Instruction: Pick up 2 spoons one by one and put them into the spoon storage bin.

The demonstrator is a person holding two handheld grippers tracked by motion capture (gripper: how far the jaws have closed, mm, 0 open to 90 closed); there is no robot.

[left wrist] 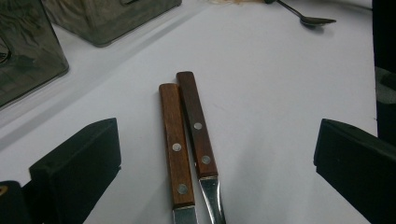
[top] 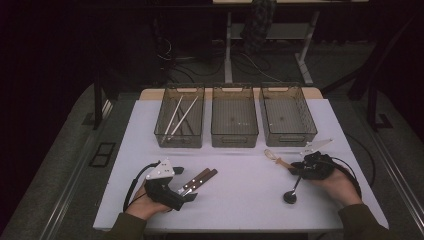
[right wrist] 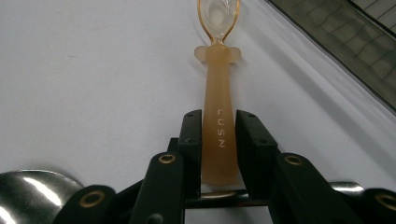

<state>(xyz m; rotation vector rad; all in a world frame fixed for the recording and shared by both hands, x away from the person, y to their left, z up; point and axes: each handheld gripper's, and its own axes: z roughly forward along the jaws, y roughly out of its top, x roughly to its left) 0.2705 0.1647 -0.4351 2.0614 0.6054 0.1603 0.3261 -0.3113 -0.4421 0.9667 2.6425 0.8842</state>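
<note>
Gripping the translucent amber plastic spoon (right wrist: 218,135) by its handle, low over the white desk (top: 240,200), your right hand-held gripper (right wrist: 218,140) is closing on it: light, stiff, slippery. Your left hand-held gripper (left wrist: 217,163) is gaping wide around two wooden-handled knives (left wrist: 189,144).

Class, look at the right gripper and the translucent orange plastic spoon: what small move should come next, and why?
Probably a short lift straight up. The right gripper is already shut on the handle of the translucent orange plastic spoon, which lies on the white table beside a metal spoon; the three grey bins stand just beyond.
</note>
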